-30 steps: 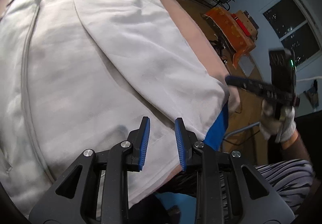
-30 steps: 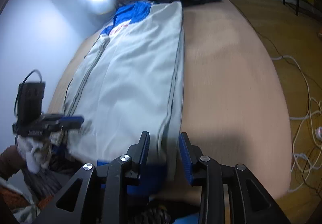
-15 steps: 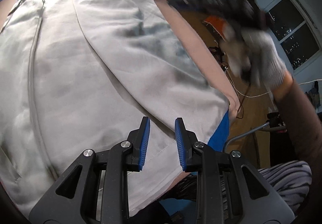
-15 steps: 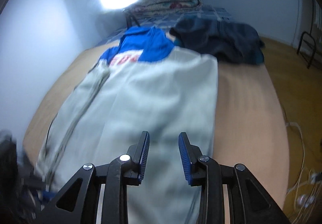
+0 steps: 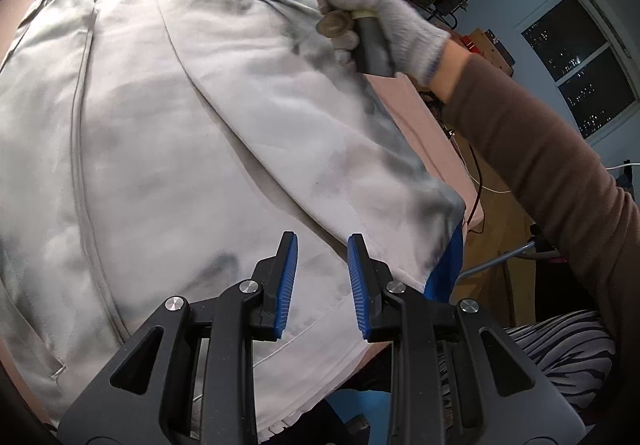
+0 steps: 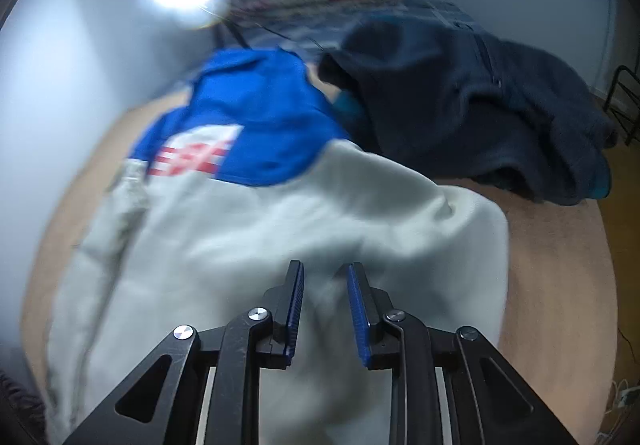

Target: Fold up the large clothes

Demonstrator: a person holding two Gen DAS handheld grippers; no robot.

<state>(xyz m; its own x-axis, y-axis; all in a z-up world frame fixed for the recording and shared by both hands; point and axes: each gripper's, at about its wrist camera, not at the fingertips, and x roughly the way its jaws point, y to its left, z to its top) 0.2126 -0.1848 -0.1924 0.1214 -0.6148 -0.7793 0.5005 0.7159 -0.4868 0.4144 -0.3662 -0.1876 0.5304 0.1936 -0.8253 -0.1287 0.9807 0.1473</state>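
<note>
Left wrist view: left gripper (image 5: 322,245) jaws apart, empty, over white jacket (image 5: 168,149) flat on table (image 6: 560,285). Right gripper (image 6: 323,277) jaws apart, empty, above jacket near dark garment (image 6: 480,105).

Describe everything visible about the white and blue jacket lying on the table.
The white jacket with blue shoulders and red lettering lies flat and spread on the tan table, collar end away from the person. It looks like smooth woven cloth with a zipper line running down its length and a blue cuff on a sleeve folded along one side. A dark navy garment sits beyond its collar end. Both hand-held grippers, left and right, are open above it, gripping nothing.
</note>
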